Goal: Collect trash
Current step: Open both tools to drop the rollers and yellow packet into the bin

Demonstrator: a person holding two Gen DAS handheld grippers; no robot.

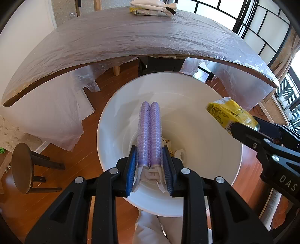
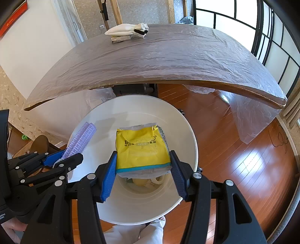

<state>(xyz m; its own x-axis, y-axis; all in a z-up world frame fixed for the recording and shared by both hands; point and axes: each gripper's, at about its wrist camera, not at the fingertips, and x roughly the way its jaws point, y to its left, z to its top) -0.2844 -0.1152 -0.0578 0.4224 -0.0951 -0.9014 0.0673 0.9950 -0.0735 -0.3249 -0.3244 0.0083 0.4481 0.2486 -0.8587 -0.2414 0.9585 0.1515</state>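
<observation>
Left gripper [image 1: 150,169] pinches a purple bristled hair-roller clip [image 1: 149,131] by its white handle, fingers pressed against it; right gripper [image 2: 143,169] clamps a yellow plastic snack packet [image 2: 141,148] by its sides. Both hang over the round white plastic bin [image 2: 187,131], which already holds scraps. Judged mid-task: two items unreleased, white and yellow bags [image 1: 152,8] remain beyond the bin on the film-covered wooden table [image 1: 131,41]. Wood floor [image 2: 234,159]; stool [image 1: 22,167] beside bin.
</observation>
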